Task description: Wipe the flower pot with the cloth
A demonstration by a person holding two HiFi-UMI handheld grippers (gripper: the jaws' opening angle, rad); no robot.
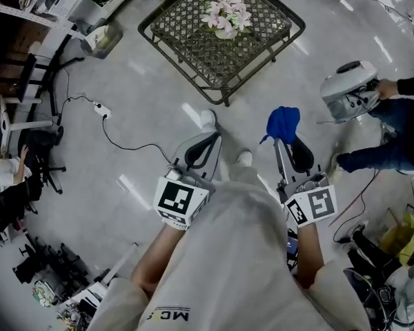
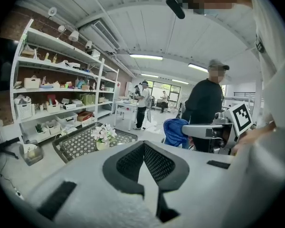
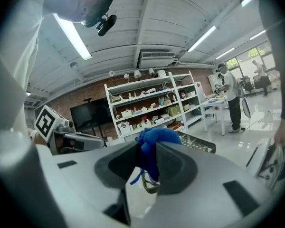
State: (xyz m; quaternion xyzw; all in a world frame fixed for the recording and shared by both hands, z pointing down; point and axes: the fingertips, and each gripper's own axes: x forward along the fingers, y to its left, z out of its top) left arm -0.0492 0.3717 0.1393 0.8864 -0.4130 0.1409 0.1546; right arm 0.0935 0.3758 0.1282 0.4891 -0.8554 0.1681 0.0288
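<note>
At the far left of the head view stand dark office chairs (image 1: 38,158), and a white power strip (image 1: 101,109) lies on the floor with its black cable (image 1: 127,143) trailing toward the person's feet. A small tub (image 1: 101,40) sits on the floor by the white shelving (image 1: 55,2).

The left gripper (image 1: 205,143) is clenched on nothing, its jaws pressed together. Ahead of it, well apart, the flower pot (image 1: 226,23) (pale blossoms on top) stands upright near the middle of a low metal lattice table (image 1: 186,43). Only floor and the person's shoes (image 1: 208,118) lie between.

The right gripper (image 1: 284,141) grasps the blue cloth (image 1: 283,123), bunched above its jaw tips. Right of it, another person (image 1: 393,123) holds a white machine (image 1: 347,90) close to the floor.

The floor (image 1: 145,95) is pale, glossy and streaked with light reflections. The gripper views show a workshop with stocked shelves against brick, a ribbed white ceiling and strip lights.
</note>
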